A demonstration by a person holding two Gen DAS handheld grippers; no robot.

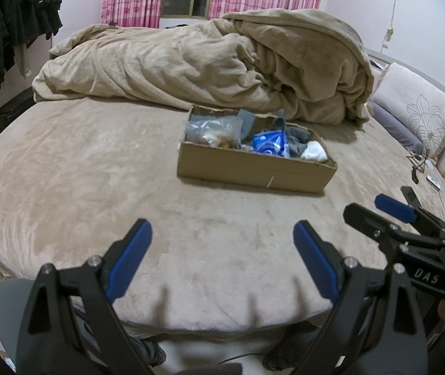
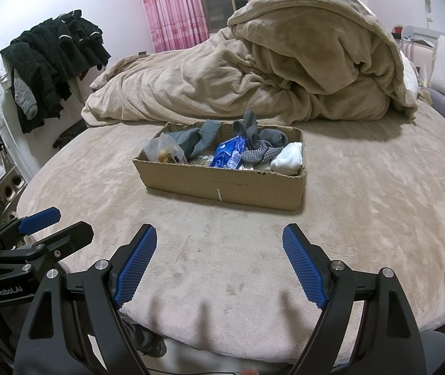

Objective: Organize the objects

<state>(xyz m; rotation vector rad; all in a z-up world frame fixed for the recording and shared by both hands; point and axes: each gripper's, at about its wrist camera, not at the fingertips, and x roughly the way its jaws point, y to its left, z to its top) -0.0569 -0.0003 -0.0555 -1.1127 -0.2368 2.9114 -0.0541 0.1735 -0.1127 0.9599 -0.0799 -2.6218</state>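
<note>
— Nearest the lens: left gripper (image 1: pixel 222 237), blue pads (image 1: pixel 135 250) spread wide, nothing between them, hanging over the near edge of the bed (image 1: pixel 66 187)

— And beside it?

— Just off to its right, right gripper (image 2: pixel 219 240), likewise spread wide, holding nothing, blue ribbed pads well apart, over the same near edge

— Task things?

— Straight ahead of both grippers, well apart from the fingertips: cardboard box (image 2: pixel 222 184) resting on the tan bed cover, long side facing the grippers. Slightly right of centre from the left gripper, roughly centred from the right one

— Inside the box?

— At its left end, clear plastic bag (image 2: pixel 164 151) with something yellowish inside, too blurred to tell what. Toward the middle, blue packet (image 2: pixel 227 153) leaning against the socks. Behind and around it, grey socks (image 2: pixel 200 137) piled loosely, some sticking up above the rim. At the right end, white sock (image 2: pixel 288 157) bunched against the box wall, with a grey dotted sock (image 2: pixel 258 153) just beside it

— Beyond the box?

— Rumpled tan blanket (image 2: pixel 285 72) heaped behind it, higher toward the right. Farther back, pink curtains (image 2: pixel 175 9) around a window. Far left of the right gripper, dark clothes (image 2: pixel 53 56) hanging by the wall. Far right of the left gripper, pillow (image 1: pixel 416 106) at the bed's edge

— Anything touching the grippers?

— Nothing; bare bed cover between the fingertips and the box
</note>
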